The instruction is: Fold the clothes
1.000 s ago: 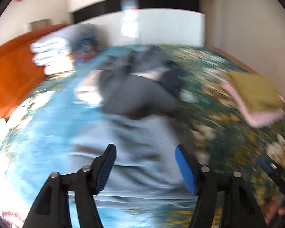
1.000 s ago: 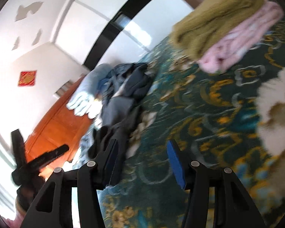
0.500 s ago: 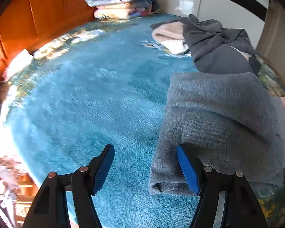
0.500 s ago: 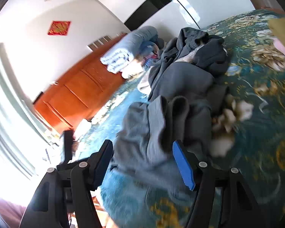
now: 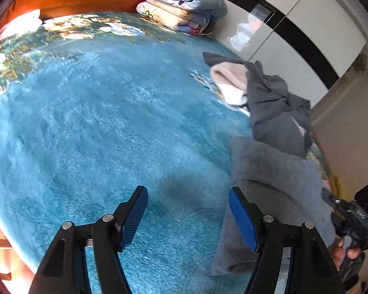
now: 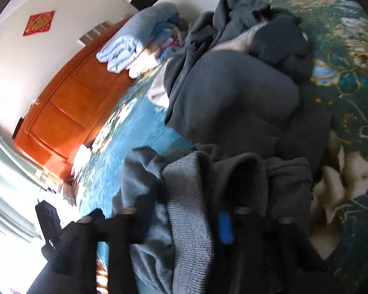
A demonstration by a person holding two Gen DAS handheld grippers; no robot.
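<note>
Your right gripper has pushed into the bunched grey sweater; blur hides whether it grips. Your left gripper, wide and empty, hangs over the blue blanket beside the sweater's edge. Half a second ago the right was short of the cloth, so a fold looks under way.

Bed's covered in a fuzzy teal blanket, backed by an orange wooden headboard. White walls, red paper decoration hung up, strong daylight let in at left.
</note>
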